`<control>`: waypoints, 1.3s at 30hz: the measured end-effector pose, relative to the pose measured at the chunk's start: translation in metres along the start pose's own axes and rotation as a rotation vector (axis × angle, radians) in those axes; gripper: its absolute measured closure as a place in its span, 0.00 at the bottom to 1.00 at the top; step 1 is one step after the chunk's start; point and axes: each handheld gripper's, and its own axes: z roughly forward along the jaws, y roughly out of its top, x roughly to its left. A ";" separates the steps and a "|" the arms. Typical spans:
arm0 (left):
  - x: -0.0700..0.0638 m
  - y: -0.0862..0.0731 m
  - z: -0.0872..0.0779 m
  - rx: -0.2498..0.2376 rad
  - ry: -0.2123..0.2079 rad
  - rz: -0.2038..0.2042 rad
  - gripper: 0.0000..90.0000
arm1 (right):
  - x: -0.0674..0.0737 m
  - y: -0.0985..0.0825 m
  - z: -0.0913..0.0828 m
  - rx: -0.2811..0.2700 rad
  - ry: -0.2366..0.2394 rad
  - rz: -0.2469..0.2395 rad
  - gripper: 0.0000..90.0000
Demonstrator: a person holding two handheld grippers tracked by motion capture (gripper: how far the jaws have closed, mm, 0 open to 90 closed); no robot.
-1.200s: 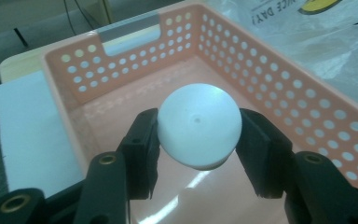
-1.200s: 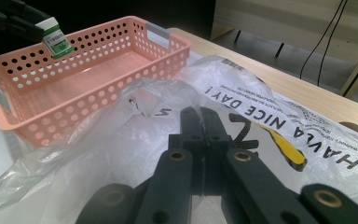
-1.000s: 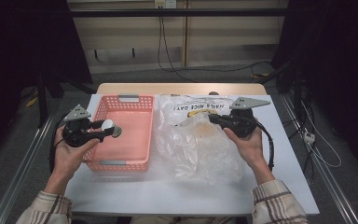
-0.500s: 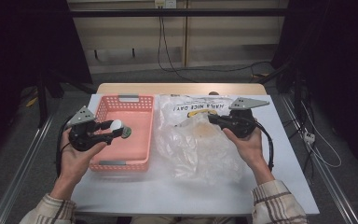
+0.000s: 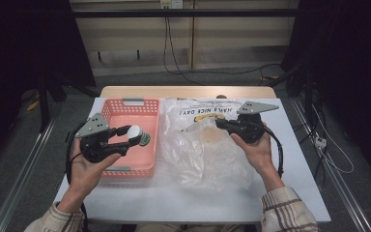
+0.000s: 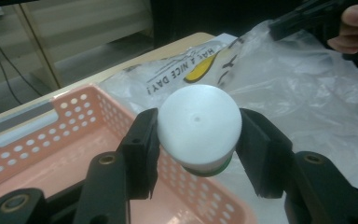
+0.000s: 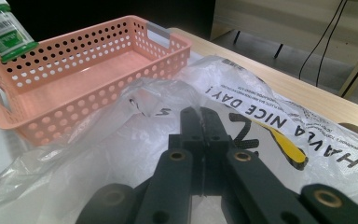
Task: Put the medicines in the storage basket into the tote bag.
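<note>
The left gripper (image 5: 125, 137) grasps a small white-capped bottle (image 6: 199, 128) between its jaws, holding it in the air above the right part of the pink basket (image 5: 125, 108). The right gripper (image 5: 221, 123) has its jaws clenched on a fold of the clear plastic bag (image 5: 207, 154), which lies on the counter (image 5: 290, 183) just beside the basket.

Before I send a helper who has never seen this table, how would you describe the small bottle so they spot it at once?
Start at the pink basket on the table's left half, beside the clear plastic bag. Over the basket's right rim, the left tool grips a small bottle. Nothing else there has a round white cap and a green-banded label.
</note>
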 end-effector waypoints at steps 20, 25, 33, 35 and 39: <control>-0.053 0.021 0.028 -0.013 -0.128 0.072 0.56 | 0.002 0.001 0.001 -0.014 -0.006 -0.005 1.00; -0.067 0.024 0.035 -0.001 -0.164 0.095 0.56 | 0.002 0.000 0.002 -0.009 -0.008 -0.004 1.00; -0.084 0.036 0.060 0.001 -0.219 0.104 0.56 | 0.004 -0.001 0.004 0.001 0.003 -0.004 1.00; -0.089 0.040 0.066 -0.005 -0.234 0.105 0.56 | 0.004 -0.001 0.004 0.001 0.005 -0.005 1.00; -0.098 0.045 0.077 0.002 -0.257 0.113 0.56 | 0.005 -0.001 0.003 -0.002 0.008 -0.006 1.00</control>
